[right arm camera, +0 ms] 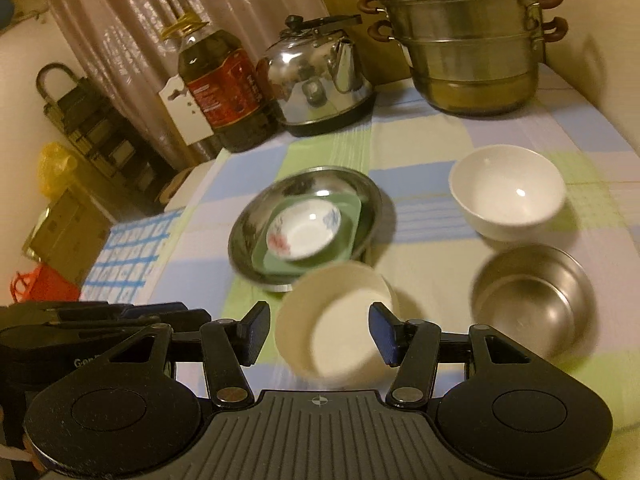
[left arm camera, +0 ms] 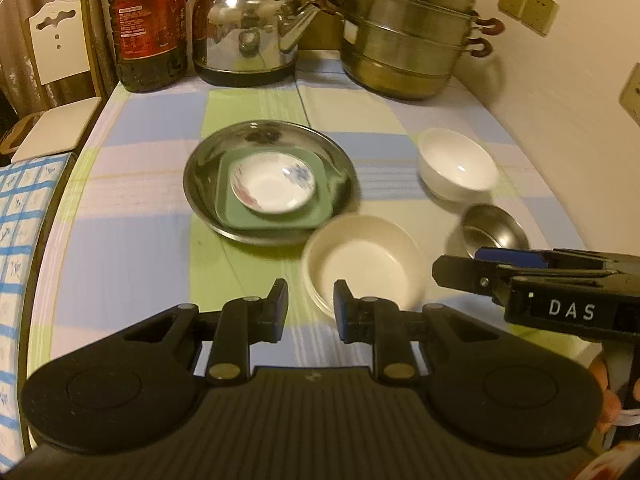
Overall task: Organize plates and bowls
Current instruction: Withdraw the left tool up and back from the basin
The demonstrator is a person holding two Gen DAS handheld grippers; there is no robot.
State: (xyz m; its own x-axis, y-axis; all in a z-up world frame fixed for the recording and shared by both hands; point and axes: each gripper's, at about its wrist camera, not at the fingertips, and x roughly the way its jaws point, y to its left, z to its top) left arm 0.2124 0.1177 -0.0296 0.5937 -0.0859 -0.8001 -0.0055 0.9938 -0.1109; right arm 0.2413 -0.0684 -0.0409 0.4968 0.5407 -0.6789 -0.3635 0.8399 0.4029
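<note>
Nearest, left gripper: jaws parted by a narrow gap, nothing between them, hanging above the worktop with its checked cloth. Right gripper: jaws about half open, empty, with the cream bowl showing in the gap below them, untouched as far as can be told. Seen also from the left wrist, reaching in from the right edge, with part of a hand behind it.

Just past the jaws, cream bowl upright on the cloth, blurred, its far rim close against the steel plate. To its right, small steel bowl, upright, empty, set apart from the cream one. Beyond that, white bowl, upright, empty, near the steel bowl but not touching it.

Mid-worktop, steel plate carrying a green square dish, and in that a small flowered saucer — three nested, largest at the bottom.

Along the far edge, left to right: oil bottle with a red label, shiny kettle on a dark base, tall stacked steamer pot with brown handles and a domed lid.

Off the worktop on the left, white chair back before a curtain. Wall sockets on the wall at the right.
</note>
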